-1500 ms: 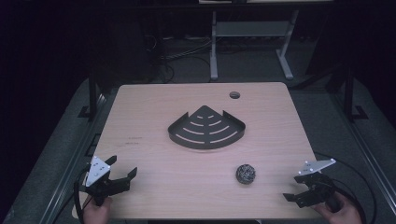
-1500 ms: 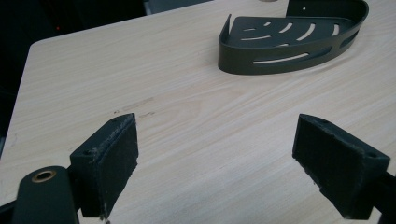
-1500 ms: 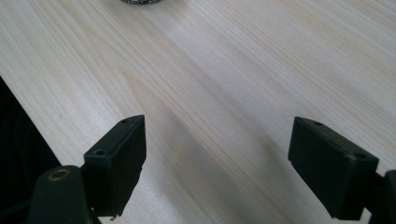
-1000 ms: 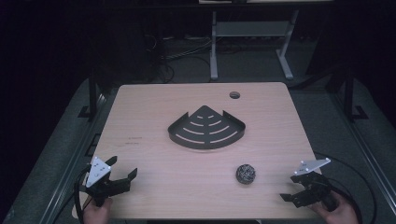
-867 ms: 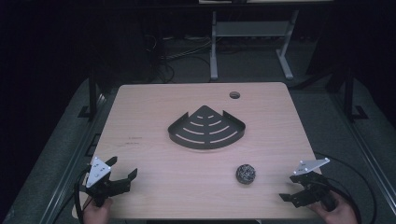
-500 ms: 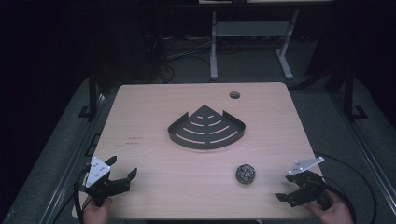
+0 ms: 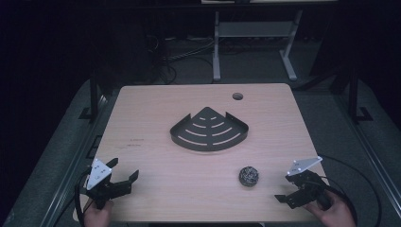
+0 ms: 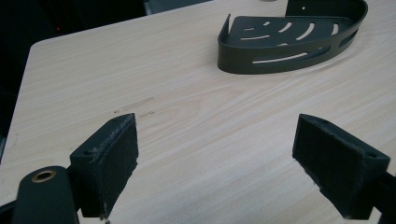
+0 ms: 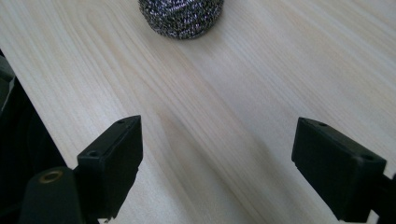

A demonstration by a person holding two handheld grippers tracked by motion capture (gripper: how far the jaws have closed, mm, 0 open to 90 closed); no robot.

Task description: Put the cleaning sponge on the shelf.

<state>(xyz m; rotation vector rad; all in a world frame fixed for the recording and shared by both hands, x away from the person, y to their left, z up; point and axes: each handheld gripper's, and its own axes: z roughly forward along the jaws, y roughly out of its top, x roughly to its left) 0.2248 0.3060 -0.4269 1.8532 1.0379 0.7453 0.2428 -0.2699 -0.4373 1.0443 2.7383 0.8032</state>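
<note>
The pale wooden table [image 7: 156, 118] carries a dark corner-shaped slotted rack [image 7: 209, 130] at its middle, a small round hole [image 7: 237, 96] near its far edge, and a steel-wool scouring ball [image 7: 248, 176] toward the near right.

Over the last second and a half the right gripper [image 7: 289, 198] has crept leftward along the near edge, closing some of the gap to the scouring ball, though the two remain apart. Its jaws are spread wide with nothing between them, and in the right gripper view the ball [image 9: 181, 14] sits straight ahead beyond the open jaws, so the reach for it looks under way and a further push forward would bring the ball between the pads.

The left gripper [image 7: 124, 182] has stayed at the near left corner, jaws likewise spread and empty; in the left gripper view the rack [image 8: 292, 39] lies well ahead of it. Nothing on the table has shifted. The ball likely belongs in the rack, which stands untouched.
</note>
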